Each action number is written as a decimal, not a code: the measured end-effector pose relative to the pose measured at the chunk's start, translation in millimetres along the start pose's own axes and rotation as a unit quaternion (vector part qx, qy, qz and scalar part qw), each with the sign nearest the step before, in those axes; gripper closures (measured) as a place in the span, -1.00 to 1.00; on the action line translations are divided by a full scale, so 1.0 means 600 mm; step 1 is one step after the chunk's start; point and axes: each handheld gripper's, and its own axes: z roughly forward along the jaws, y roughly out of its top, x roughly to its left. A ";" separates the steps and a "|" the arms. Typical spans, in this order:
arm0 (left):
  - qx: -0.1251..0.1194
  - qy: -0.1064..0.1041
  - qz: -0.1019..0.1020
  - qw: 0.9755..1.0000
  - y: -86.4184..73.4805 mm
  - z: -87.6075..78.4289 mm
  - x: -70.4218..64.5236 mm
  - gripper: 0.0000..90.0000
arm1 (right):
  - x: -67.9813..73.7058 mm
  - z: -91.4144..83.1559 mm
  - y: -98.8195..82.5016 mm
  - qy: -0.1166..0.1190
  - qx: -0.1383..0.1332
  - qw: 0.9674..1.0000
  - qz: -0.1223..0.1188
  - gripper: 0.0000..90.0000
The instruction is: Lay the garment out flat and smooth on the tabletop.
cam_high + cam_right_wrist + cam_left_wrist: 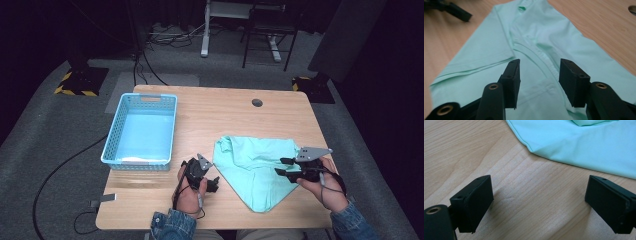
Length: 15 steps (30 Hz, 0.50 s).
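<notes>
A mint-green shirt (255, 167) lies partly folded on the wooden table (220, 112), right of centre. My right gripper (284, 166) hovers over the shirt's right edge, held by a hand, jaws apart with nothing between them. In the right gripper view the open gripper (539, 75) looks down on the shirt (534, 45) and its seam. My left gripper (216, 182) rests low on the table just left of the shirt, wide open. In the left gripper view its jaws (537, 205) frame bare wood, with the shirt's hem (579, 147) just beyond.
A light-blue plastic basket (142, 131) stands on the table's left part. A round cable hole (257, 102) sits near the far edge. Chair and desk legs (260, 35) stand on the floor behind. The other gripper's jaw (454, 11) shows at top left of the right gripper view.
</notes>
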 end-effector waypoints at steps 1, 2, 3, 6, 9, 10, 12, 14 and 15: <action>0.000 0.000 0.000 1.000 0.000 0.000 0.000 -0.82 | 0.000 0.000 0.000 0.000 0.000 1.000 0.000 0.15; 0.000 0.000 0.000 1.000 0.000 0.000 0.000 -0.82 | -0.010 0.009 -0.004 -0.004 0.001 1.000 0.007 0.14; 0.000 0.000 0.000 1.000 0.000 0.000 0.000 -0.82 | -0.030 0.028 -0.013 -0.017 0.006 1.000 0.020 0.08; 0.000 0.001 0.002 1.000 0.000 0.000 0.000 -0.82 | -0.046 0.047 -0.021 -0.022 0.013 0.999 0.033 0.07; -0.001 0.001 0.001 1.000 0.000 0.000 0.000 -0.82 | -0.061 0.073 -0.027 -0.024 0.027 0.999 0.037 0.07; -0.001 0.001 0.001 1.000 0.000 0.000 0.000 -0.82 | -0.066 0.088 -0.029 -0.021 0.035 0.999 0.036 0.07; -0.001 0.001 0.000 1.000 0.000 0.000 -0.001 -0.82 | -0.072 0.102 -0.031 -0.021 0.042 0.998 0.033 0.03; 0.002 0.001 -0.004 1.000 0.000 0.000 0.000 -0.83 | -0.077 0.107 -0.031 -0.019 0.032 0.998 0.041 0.01; 0.002 0.002 -0.008 1.000 0.000 0.001 -0.001 -0.85 | -0.082 0.111 -0.031 -0.019 0.026 0.998 0.048 -0.01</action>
